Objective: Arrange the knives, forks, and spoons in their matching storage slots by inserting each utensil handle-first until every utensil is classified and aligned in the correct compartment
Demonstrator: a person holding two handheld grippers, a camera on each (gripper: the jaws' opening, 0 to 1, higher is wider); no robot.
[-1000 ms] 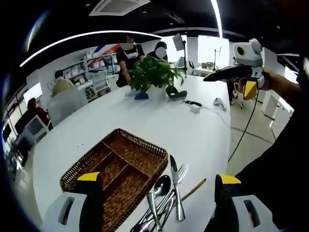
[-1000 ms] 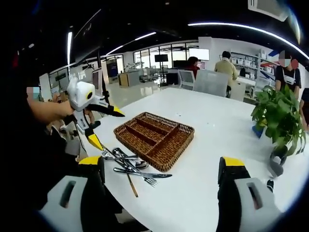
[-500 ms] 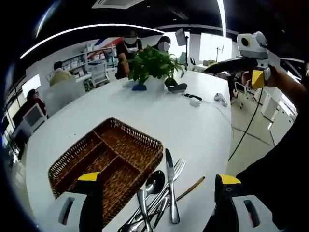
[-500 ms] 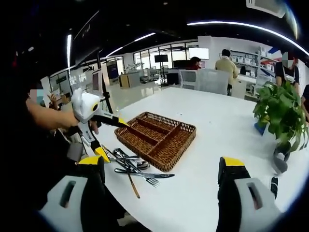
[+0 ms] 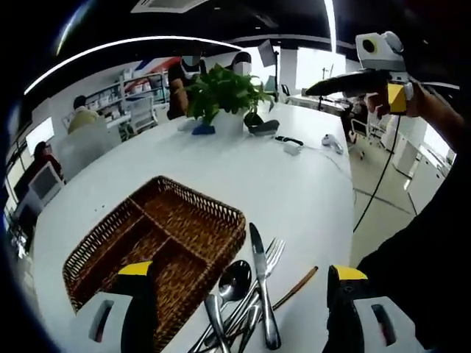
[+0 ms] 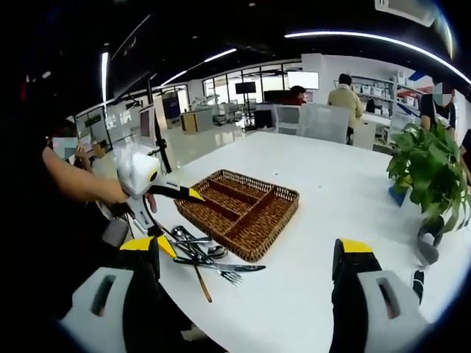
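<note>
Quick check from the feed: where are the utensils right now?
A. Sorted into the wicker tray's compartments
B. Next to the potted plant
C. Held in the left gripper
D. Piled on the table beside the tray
D: the utensils lie piled on the white table beside the wicker tray, whose compartments hold none.

Utensil pile [image 5: 246, 309] handles past left gripper view's bottom edge.

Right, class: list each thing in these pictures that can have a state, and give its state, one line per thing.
Wicker tray: compartments empty, nothing sorted yet.
Cutlery pile: loose heap on the table beside the tray, pieces overlapping.
Knife: lying flat on the pile.
Left tool: open, holding nothing, above the cutlery.
Right tool: open, holding nothing, raised off the table.
Potted plant: upright.
</note>
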